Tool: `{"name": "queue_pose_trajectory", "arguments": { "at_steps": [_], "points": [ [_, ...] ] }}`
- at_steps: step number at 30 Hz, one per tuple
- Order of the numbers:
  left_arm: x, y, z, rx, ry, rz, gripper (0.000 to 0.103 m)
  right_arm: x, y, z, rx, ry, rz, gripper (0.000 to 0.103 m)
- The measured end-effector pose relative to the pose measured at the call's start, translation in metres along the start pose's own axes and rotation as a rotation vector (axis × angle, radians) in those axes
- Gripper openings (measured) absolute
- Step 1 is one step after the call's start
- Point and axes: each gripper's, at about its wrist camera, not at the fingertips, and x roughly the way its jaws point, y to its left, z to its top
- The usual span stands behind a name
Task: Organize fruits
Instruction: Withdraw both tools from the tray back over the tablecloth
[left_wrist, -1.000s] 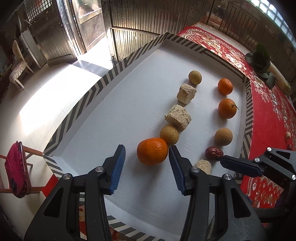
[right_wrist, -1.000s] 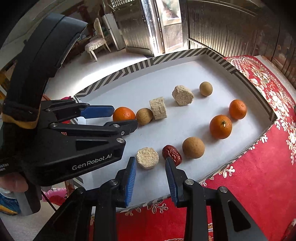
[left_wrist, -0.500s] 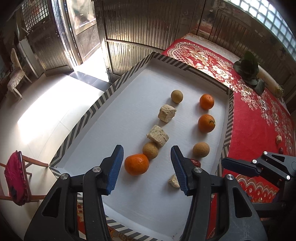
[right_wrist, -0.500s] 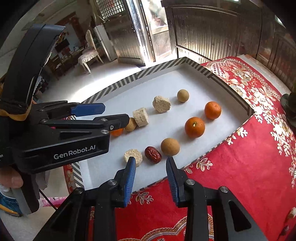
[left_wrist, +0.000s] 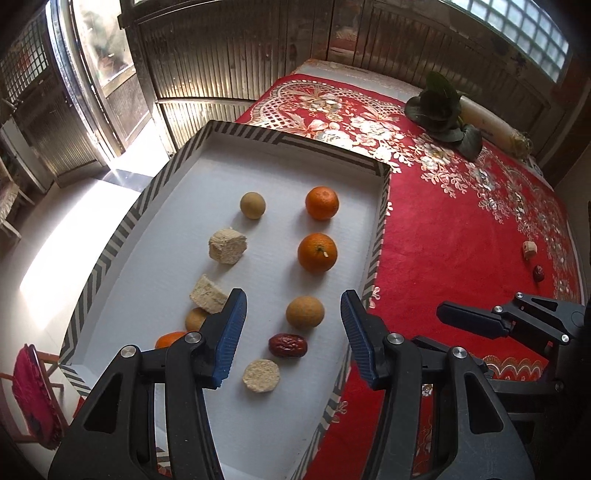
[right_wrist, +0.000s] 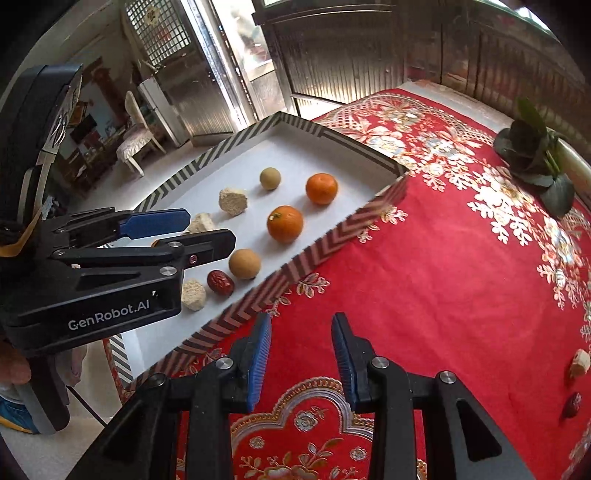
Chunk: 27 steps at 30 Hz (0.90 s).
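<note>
The left gripper hangs above the striped tray, jaws spread and empty, over a red date and a brown round fruit; two oranges sit beyond. The right gripper hovers over the red cloth, also spread and empty. Far right lies a loose date.
</note>
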Motion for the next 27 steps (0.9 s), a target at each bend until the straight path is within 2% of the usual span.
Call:
{"name": "queue_pose_trajectory", "arguments": {
  "at_steps": [9,15,21,27],
  "points": [
    [0.011,-0.063,0.009,0.137,0.009,-0.072,0.053,-0.021,-0.049,-0.032,0.14,-0.012,-0.068,0.032],
    [0.02,-0.101,0.01,0.206,0.046,-0.131,0.053,-0.041,-0.089,-0.066,0.257,-0.029,-0.127,0.032],
    [0.027,-0.134,0.013,0.265,0.066,-0.168,0.053,-0.07,-0.148,-0.106,0.411,-0.044,-0.241,0.033],
    [0.034,-0.161,0.023,0.293,0.086,-0.203,0.053,-0.095,-0.204,-0.121,0.522,-0.091,-0.331,0.032]
  ]
}}
